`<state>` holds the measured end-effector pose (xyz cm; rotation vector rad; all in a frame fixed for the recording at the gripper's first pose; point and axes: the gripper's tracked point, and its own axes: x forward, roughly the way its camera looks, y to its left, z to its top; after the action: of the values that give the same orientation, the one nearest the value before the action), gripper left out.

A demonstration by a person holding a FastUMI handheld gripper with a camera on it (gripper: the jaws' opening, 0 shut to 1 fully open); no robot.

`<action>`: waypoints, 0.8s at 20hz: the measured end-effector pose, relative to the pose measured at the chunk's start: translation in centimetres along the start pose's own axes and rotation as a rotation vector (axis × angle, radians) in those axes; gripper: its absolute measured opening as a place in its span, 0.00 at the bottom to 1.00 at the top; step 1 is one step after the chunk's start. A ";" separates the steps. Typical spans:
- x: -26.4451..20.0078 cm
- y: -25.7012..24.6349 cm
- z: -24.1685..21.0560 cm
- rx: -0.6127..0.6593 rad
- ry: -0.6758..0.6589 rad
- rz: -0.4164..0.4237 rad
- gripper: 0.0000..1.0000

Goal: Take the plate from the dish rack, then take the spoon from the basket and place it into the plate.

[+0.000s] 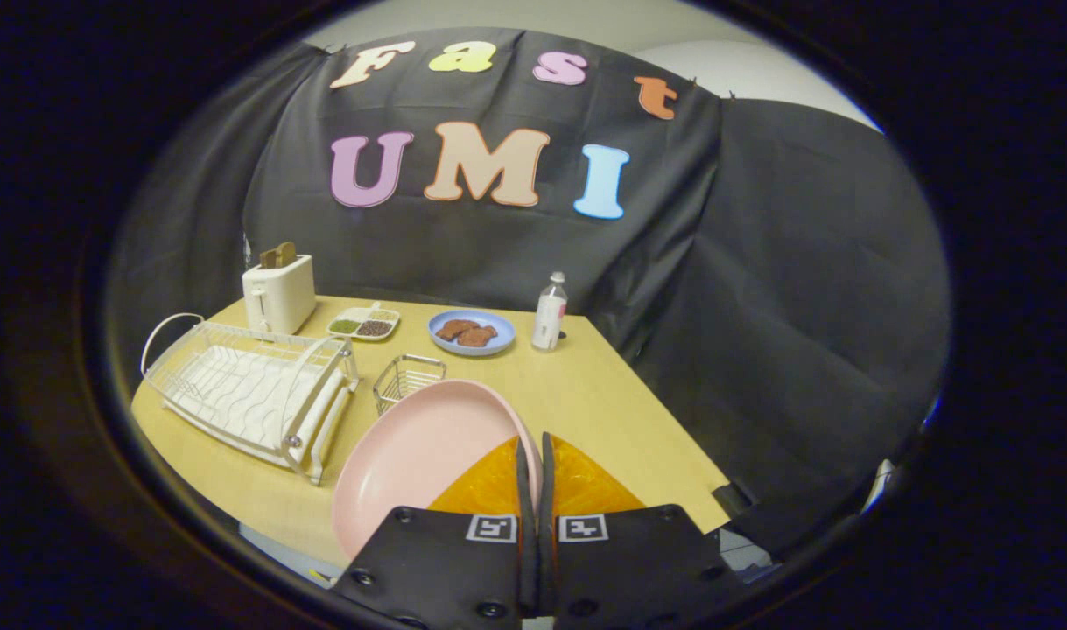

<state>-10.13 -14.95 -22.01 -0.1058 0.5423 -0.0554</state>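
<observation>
My gripper is shut on the rim of a pink plate, which hangs in the air above the near part of the wooden table, tilted and spreading out to the left of the fingers. The white wire dish rack stands on the table's left side with no dishes in it. A small wire basket sits just beyond the plate, to the right of the rack; I cannot make out a spoon inside it.
At the back of the table stand a white toaster, a divided tray of food, a blue plate with brown food pieces and a small white bottle. Black cloth walls the booth behind and to the right.
</observation>
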 end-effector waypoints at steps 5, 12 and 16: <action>2.3 0.4 -4.4 0.095 0.053 0.076 0.03; 5.7 1.1 -7.1 0.140 0.053 0.166 0.04; 7.1 0.9 -8.0 0.155 0.066 0.165 0.05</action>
<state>-8.15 -15.33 -32.58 0.0920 0.6095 0.0607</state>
